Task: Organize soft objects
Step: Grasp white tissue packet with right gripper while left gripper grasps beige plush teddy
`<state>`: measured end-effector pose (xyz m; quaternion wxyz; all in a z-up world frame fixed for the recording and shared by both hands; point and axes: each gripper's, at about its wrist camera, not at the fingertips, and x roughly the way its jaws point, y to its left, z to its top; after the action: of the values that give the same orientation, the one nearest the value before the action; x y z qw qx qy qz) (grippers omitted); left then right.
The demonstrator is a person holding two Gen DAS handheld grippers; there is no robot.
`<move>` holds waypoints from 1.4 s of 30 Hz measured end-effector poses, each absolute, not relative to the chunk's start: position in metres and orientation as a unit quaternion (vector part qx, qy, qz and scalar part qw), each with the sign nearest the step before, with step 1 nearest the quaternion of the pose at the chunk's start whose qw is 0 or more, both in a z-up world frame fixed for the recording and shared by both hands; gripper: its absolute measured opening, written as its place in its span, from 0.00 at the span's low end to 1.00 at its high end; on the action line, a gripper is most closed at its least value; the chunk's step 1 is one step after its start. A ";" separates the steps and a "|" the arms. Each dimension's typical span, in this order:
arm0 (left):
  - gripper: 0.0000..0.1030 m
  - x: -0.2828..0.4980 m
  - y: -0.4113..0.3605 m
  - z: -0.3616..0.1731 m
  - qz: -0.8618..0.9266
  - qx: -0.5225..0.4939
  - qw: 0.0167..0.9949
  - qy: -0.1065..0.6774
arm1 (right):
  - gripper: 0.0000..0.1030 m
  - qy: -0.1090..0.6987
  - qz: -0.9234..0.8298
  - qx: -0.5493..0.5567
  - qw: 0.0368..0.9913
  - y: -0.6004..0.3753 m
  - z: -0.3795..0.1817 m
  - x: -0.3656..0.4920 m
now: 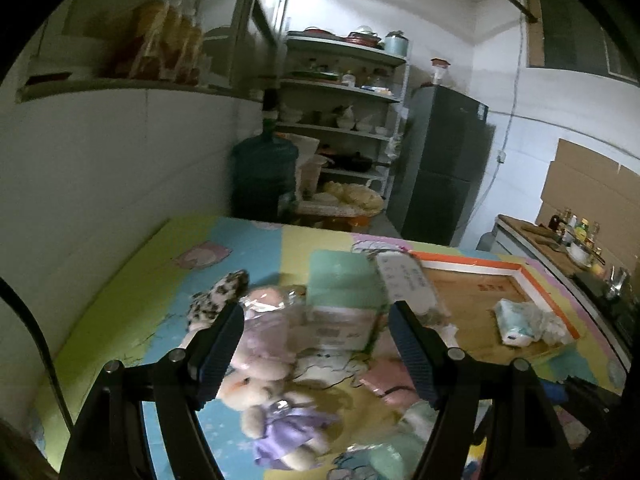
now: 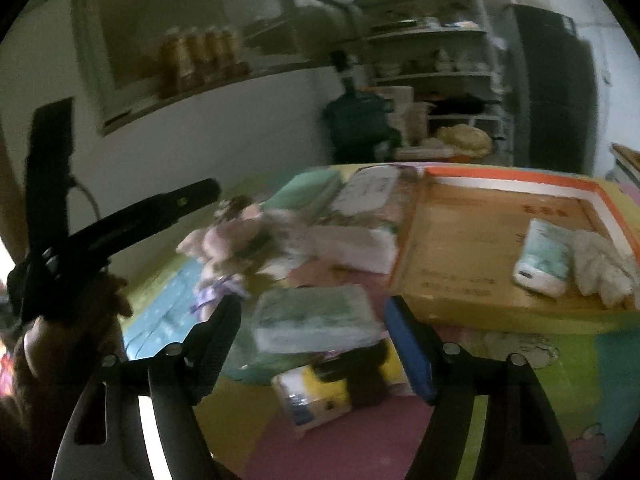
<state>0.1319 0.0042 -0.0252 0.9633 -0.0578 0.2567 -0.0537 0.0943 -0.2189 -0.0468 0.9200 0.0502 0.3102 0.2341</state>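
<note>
On the colourful bench (image 1: 132,280) a heap of soft things waits to be sorted: a plush doll in a purple dress (image 1: 272,412), a leopard-print piece (image 1: 220,292) behind it, several wrapped tissue packs, and to the right a shallow cardboard box lid (image 2: 452,240) that already holds a tissue pack (image 2: 544,256) and a pale cloth (image 2: 604,264). The left gripper (image 1: 316,344) hangs over the doll with its fingers spread wide and nothing between them; the right gripper (image 2: 312,344) is likewise released, and a green-printed tissue pack (image 2: 316,316) lies between its fingers, though whether they touch the wrapper is hard to tell through the blur. The step in hand looks like picking that pack to carry it into the box lid. To do it well, the right fingers should come down square on the pack's long sides, low enough to catch the body rather than the loose film, and close gently, since the pack will squash and slip. The lift should clear the lid's near wall before moving across, and the left gripper should keep away from the path.
</note>
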 end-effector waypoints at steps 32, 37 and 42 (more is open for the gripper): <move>0.73 0.126 0.071 -0.056 -0.069 -0.068 0.953 0.286 | 0.15 0.267 0.267 -0.272 0.885 -0.181 -0.052 0.099; 0.73 0.138 0.081 -0.065 -0.061 -0.093 0.948 0.298 | 0.14 0.269 0.289 -0.158 0.905 -0.190 -0.037 0.100; 0.73 0.146 0.093 -0.075 -0.064 -0.110 0.942 0.312 | 0.14 0.269 0.294 -0.092 0.912 -0.193 -0.037 0.104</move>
<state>0.1462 0.0927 -0.0753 0.9416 -0.1101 0.3117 -0.0637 0.1040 -0.1932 -0.0373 0.9125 -0.0918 0.2689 0.2944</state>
